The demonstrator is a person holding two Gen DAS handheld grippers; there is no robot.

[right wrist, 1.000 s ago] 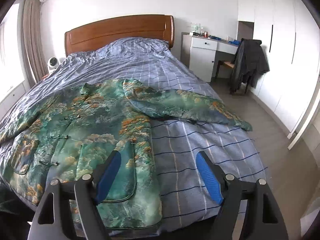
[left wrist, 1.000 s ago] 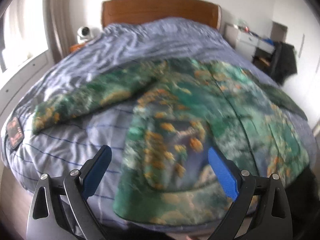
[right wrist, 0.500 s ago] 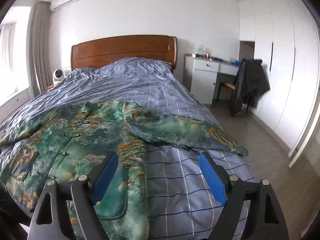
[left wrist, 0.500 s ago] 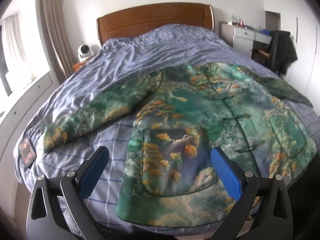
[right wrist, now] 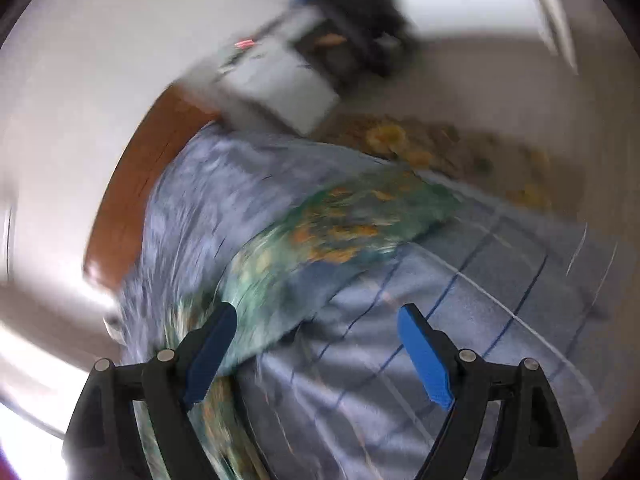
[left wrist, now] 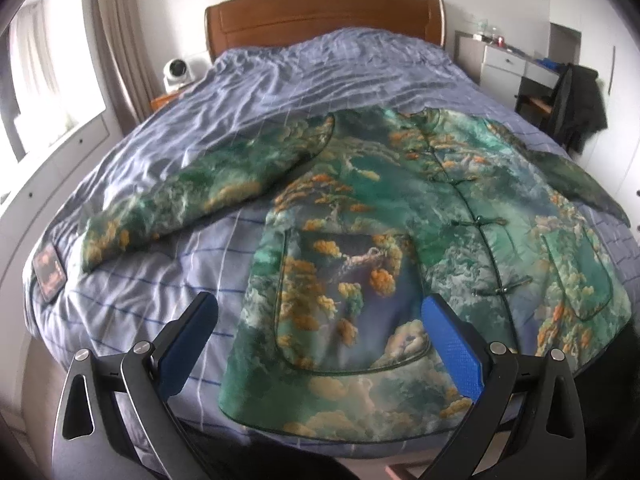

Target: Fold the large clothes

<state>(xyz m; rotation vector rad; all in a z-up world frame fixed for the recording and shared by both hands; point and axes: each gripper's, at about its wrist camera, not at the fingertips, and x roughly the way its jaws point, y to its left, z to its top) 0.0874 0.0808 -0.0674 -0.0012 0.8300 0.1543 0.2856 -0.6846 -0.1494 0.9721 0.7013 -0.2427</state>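
Note:
A large green jacket (left wrist: 400, 216) with an orange and cloud print lies front-up and spread flat on the bed (left wrist: 280, 92), both sleeves stretched out. My left gripper (left wrist: 320, 344) is open and empty, hovering above the jacket's near hem and left pocket. The right wrist view is tilted and blurred; it shows the jacket's right sleeve (right wrist: 340, 224) lying on the striped cover. My right gripper (right wrist: 316, 348) is open and empty, above the cover just short of that sleeve.
A brown headboard (left wrist: 320, 16) stands at the far end. A small white fan (left wrist: 178, 74) sits on a nightstand at the left. A white desk and a dark coat on a chair (left wrist: 576, 100) stand at the right. A small dark card (left wrist: 48, 272) lies on the bed's left corner.
My right gripper has swung and rolled sharply toward the right sleeve, blurring its view. My left gripper has shifted slightly and stays over the hem. Both stay open.

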